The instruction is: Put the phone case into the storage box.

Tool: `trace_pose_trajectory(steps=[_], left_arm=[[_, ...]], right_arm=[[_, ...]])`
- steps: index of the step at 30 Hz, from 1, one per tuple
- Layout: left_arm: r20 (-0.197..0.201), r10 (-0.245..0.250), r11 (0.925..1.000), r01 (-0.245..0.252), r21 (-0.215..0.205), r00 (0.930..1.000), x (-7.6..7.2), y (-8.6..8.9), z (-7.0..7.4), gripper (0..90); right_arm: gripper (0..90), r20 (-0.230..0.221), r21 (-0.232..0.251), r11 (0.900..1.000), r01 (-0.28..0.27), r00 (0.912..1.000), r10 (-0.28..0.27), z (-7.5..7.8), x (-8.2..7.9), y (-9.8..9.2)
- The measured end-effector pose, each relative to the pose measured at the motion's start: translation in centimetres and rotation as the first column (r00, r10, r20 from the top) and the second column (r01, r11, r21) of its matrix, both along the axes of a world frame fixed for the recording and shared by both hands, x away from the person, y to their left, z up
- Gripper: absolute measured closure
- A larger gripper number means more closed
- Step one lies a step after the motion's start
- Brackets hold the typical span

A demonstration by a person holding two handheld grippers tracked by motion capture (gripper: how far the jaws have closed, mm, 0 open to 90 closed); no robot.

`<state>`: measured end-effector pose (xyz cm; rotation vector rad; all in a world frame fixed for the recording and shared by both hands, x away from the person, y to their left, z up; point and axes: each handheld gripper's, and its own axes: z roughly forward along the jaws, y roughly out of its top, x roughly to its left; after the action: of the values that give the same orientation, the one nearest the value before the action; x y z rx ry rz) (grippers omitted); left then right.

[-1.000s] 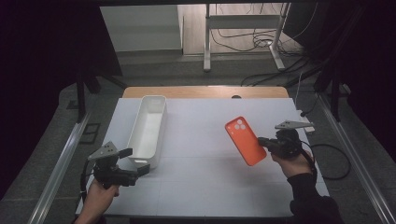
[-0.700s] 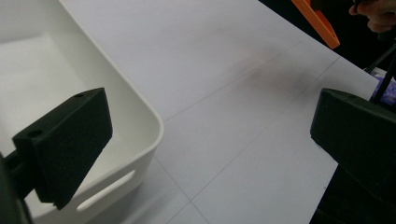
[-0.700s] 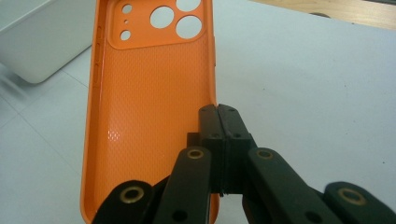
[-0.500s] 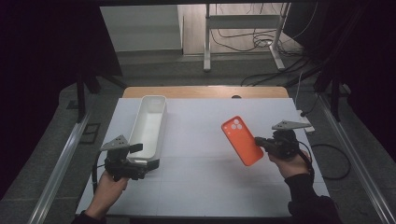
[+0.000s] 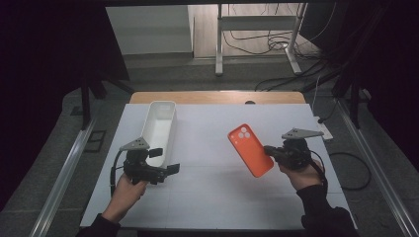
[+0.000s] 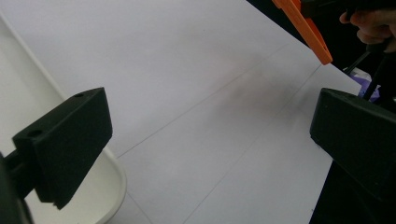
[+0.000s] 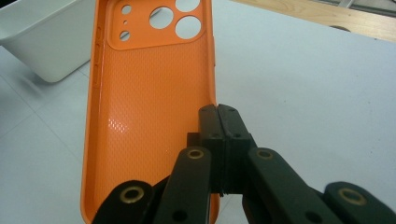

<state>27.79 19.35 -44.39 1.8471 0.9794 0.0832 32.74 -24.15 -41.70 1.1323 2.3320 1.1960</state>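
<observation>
White sheeting covers the table (image 5: 217, 197), with a strip of bare wood showing along its far edge and dark floor on every side. Between the two hands the sheet lies open and bare — wide room across the middle and along the near edge.

At the left stands a long white bin (image 5: 159, 129), running from near the far edge toward the person; what shows of its inside holds nothing. The left gripper (image 5: 165, 160) hovers just beside the bin's near end, its jaws spread wide with nothing between them.

The right gripper (image 5: 269, 150) is clamped on one long edge of an orange phone case (image 5: 250, 149) — held tilted above the sheet, right of centre, camera holes at its far end, well apart from the bin.
</observation>
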Motion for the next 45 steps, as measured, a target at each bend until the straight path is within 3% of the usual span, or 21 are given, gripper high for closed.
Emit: trace_pose_trajectory(steps=[18, 33, 45], left_arm=[[-0.033, -0.054, 0.9972, 0.052, -0.054, 0.998, 2.0, -2.6, 0.2, 0.1], [-0.088, -0.117, 0.9871, 0.106, -0.121, 0.9892, 3.4, -4.5, -0.2, 0.0], [-0.109, -0.141, 0.9819, 0.126, -0.141, 0.9839, 4.0, -5.8, -0.3, 0.0]], right_arm=[[89.2, 0.015, -0.005, 0.999, -0.033, 0.9993, 0.033, 0.0, -0.5, 1.6], [89.2, 0.034, -0.006, 0.998, -0.056, 0.9979, 0.056, 0.0, -1.0, 3.2], [89.2, 0.042, 0.001, 0.996, -0.084, 0.9956, 0.084, -0.1, -1.3, 4.6]])
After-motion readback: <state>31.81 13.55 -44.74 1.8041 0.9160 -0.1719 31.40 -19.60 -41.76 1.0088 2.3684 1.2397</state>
